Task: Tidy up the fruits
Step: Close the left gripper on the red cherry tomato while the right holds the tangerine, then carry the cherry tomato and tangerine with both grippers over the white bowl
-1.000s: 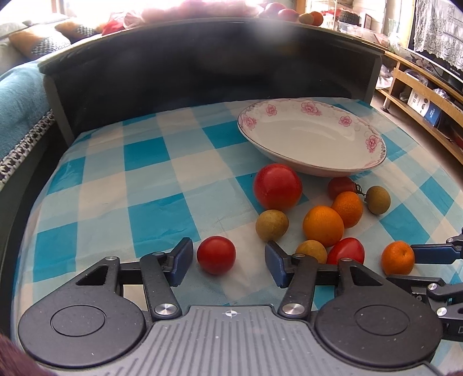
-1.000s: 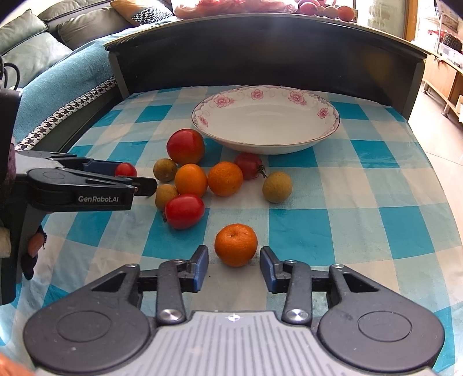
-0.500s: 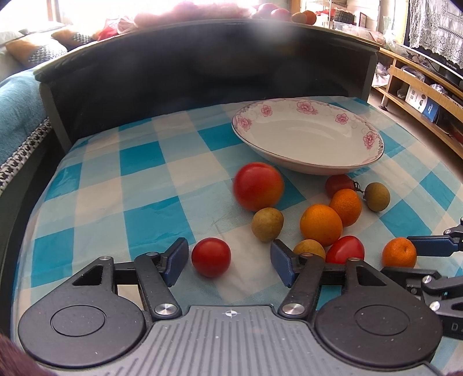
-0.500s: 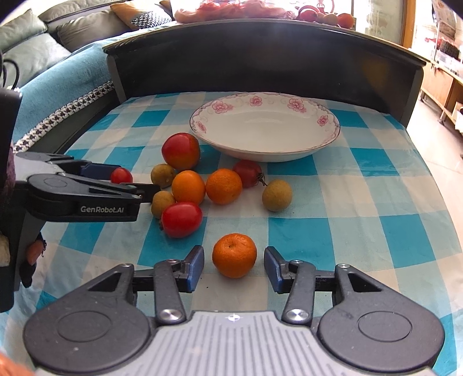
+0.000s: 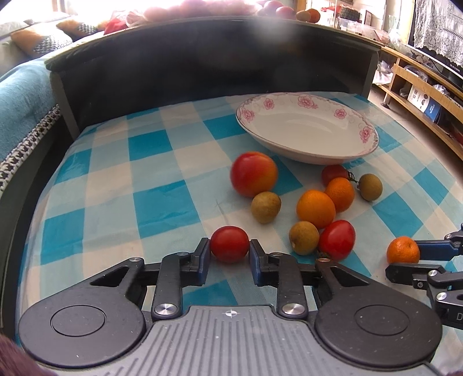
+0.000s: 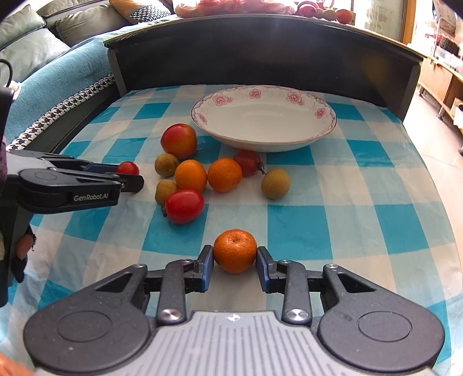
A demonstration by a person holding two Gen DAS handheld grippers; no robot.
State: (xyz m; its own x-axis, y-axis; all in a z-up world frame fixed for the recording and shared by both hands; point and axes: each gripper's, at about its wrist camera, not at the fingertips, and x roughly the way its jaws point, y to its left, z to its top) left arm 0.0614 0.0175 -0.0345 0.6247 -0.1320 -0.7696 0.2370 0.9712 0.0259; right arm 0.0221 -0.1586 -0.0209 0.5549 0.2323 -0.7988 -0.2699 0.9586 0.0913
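Note:
My left gripper (image 5: 228, 256) is closing its jaws, and both blue pads touch a small red tomato (image 5: 229, 243) that rests on the blue checked cloth. My right gripper (image 6: 235, 259) is closing too, its pads against the sides of a tangerine (image 6: 235, 250) on the cloth. A white bowl with pink flowers (image 6: 260, 146) stands empty behind the fruit. Between it and the grippers lie a big red fruit (image 6: 179, 141), two oranges (image 6: 191, 175), two more tomatoes (image 6: 184, 206) and three brown longans (image 6: 275, 183). The left gripper (image 6: 127, 178) shows at the left of the right wrist view.
A dark raised board (image 6: 260, 52) walls off the table's far side. A teal sofa (image 6: 52, 81) lies to the left, and wooden shelves (image 5: 428, 95) stand to the right. More fruit lies on top of the board (image 6: 318, 10).
Both grippers went from open around their fruit to closed against it. The left one also shifted slightly left, so the scene slid right in its view.

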